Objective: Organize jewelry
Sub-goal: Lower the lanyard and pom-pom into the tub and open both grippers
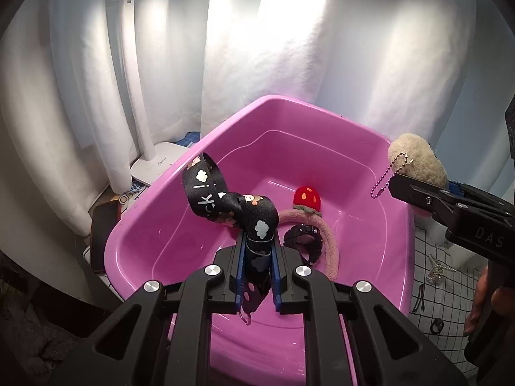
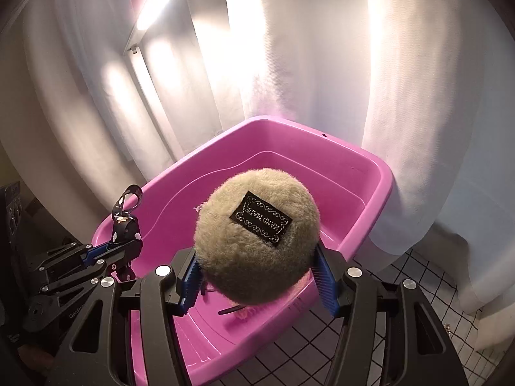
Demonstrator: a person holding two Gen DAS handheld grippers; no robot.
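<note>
- The left hand-held gripper (image 1: pixel 257 267) is hovering over the near rim of the pink tub (image 1: pixel 154 212), its jaws nearly closed and pinching a black patterned lanyard strap (image 1: pixel 231 209).
- The strap is rising out of the jaws and looping up and to the left above the tub's inside; its lower end is hanging below the pads.
- The right hand-held gripper (image 2: pixel 260 276) is standing about half open over the tub's right side, its blue pads pressing both sides of a round beige plush ball (image 2: pixel 254 234) with a black label facing up.
- A bead chain (image 1: pixel 386 177) is dangling from the ball.
- Inside the tub, a pink fuzzy headband (image 1: pixel 325 241), a red knitted charm (image 1: pixel 307 197) and a dark hair piece (image 1: pixel 304 239) are lying together.
- Right of the tub, on the checked surface (image 1: pixel 444 289), small metal trinkets (image 1: pixel 437 268) are lying.
- White curtains (image 1: pixel 273 64) are hanging behind the tub.
</note>
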